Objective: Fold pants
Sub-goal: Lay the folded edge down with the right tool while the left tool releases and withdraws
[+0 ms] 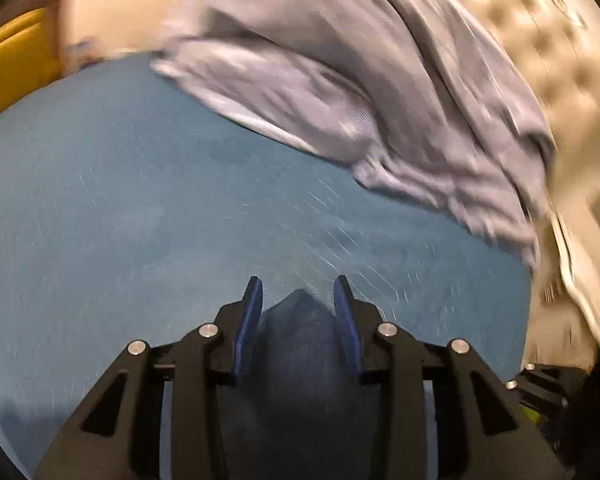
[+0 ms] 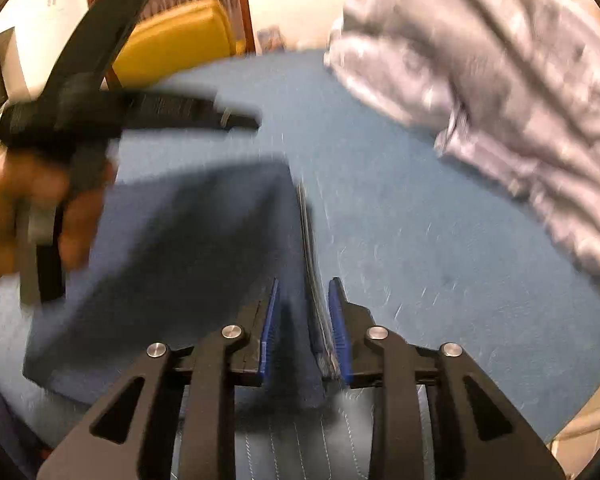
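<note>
Dark blue pants (image 2: 172, 256) hang stretched between my two grippers above a blue-covered table (image 2: 420, 288). In the right wrist view my right gripper (image 2: 304, 296) is shut on a folded edge of the pants, with pale stitched layers showing against the right finger. The left gripper (image 2: 100, 108), blurred, is held by a hand (image 2: 4, 216) at the pants' far left end. In the left wrist view my left gripper (image 1: 298, 292) is shut on a bunched tip of the pants (image 1: 300, 344). The rest of the garment is hidden below that camera.
A crumpled grey garment (image 1: 380, 80) (image 2: 500, 88) lies in a heap at the far right of the blue table (image 1: 120, 200). A yellow chair (image 2: 180, 36) (image 1: 12, 56) stands beyond the table's far left edge. Cream tufted upholstery (image 1: 540, 28) lies behind the heap.
</note>
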